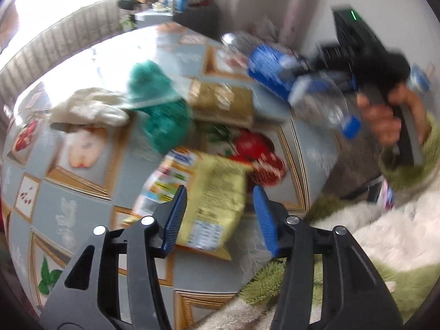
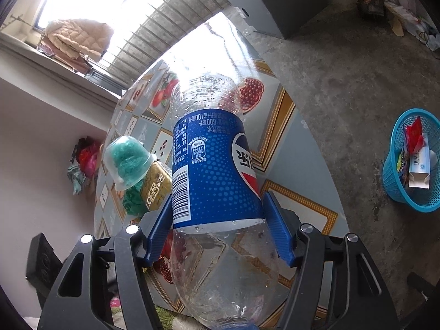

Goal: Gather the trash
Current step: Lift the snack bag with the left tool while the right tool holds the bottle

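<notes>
The right gripper (image 2: 217,220) clamps a clear plastic bottle (image 2: 214,165) by its blue label, both blue fingers (image 2: 277,231) pressed to its sides, above the table (image 2: 302,209). The left gripper (image 1: 220,217) hangs half open and empty over a yellow snack bag (image 1: 217,192). Far right on the floor, a blue basket (image 2: 398,192) holds wrappers and a carton

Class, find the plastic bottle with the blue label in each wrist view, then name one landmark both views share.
Left wrist view: the bottle is upper right, blurred, held in the right gripper above the table.
Right wrist view: the bottle fills the centre, clamped between the right gripper's blue fingers.
Shared landmark: the clear cup holding green material on the fruit-patterned tablecloth.
</notes>
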`<act>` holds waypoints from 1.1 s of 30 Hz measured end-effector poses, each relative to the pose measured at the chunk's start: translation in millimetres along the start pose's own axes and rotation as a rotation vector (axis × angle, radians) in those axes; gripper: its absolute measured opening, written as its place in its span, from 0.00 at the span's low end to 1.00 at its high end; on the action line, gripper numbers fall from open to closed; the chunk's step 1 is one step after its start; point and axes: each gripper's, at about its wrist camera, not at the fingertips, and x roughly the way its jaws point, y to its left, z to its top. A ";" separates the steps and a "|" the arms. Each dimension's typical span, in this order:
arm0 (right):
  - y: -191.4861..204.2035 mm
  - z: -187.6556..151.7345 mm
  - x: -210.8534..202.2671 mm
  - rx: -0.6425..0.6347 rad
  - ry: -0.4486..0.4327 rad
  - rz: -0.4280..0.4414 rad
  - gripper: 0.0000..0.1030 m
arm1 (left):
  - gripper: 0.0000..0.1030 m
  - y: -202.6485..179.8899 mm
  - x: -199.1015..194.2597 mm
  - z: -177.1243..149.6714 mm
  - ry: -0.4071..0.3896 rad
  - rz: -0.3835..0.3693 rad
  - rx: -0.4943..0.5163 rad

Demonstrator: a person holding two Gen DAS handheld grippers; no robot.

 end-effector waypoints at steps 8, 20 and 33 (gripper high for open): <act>-2.0 -0.8 -0.7 0.001 0.003 0.003 0.60 | 0.52 -10.4 25.5 -1.4 0.041 0.071 0.068; -4.8 -0.2 1.7 0.021 -0.006 0.020 0.59 | 0.07 3.0 28.6 9.4 0.015 -0.004 0.027; -8.5 -0.9 -4.4 0.038 -0.032 0.036 0.58 | 0.00 11.0 -12.5 14.3 -0.072 0.001 -0.032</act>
